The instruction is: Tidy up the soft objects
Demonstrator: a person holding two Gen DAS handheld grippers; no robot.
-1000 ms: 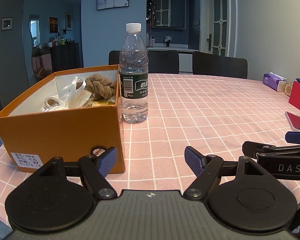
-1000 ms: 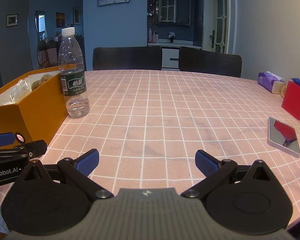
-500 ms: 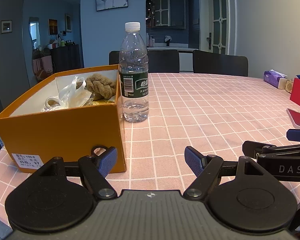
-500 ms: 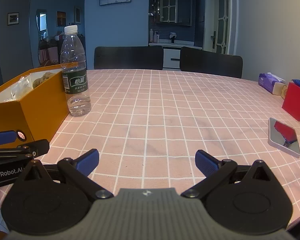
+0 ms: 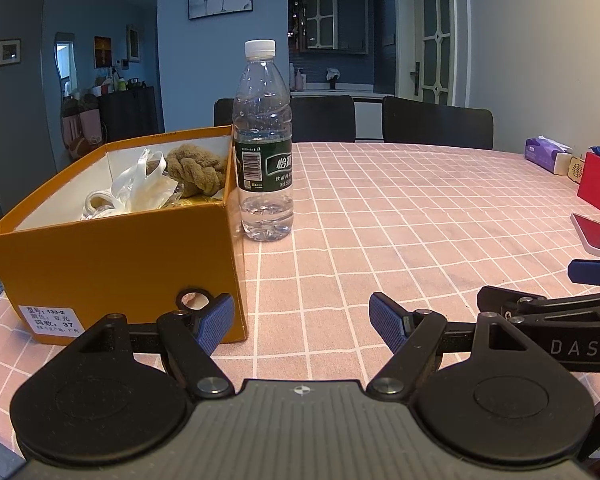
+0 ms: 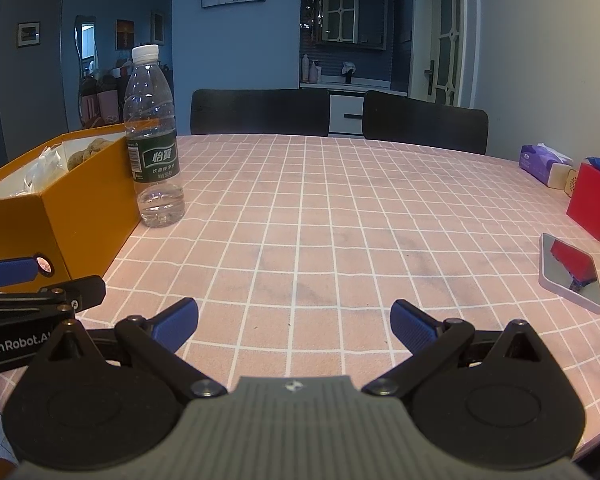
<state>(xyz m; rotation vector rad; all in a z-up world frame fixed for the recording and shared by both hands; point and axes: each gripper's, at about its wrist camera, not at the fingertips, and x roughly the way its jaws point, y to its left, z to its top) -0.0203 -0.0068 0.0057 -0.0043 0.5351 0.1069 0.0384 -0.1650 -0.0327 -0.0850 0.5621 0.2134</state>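
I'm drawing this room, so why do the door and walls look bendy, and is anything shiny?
Left wrist view: the fisheye lens bows the door and the table edge, and dim bluish light leaves soft shadows beside the orange box. Right wrist view: same bending; the mirror reflects the red box, and the water bottle glints faintly.

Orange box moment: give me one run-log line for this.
left hand-held gripper: open, empty | right hand-held gripper: open, empty | orange box: brown cloth, white ribbon inside | bottle: upright beside box
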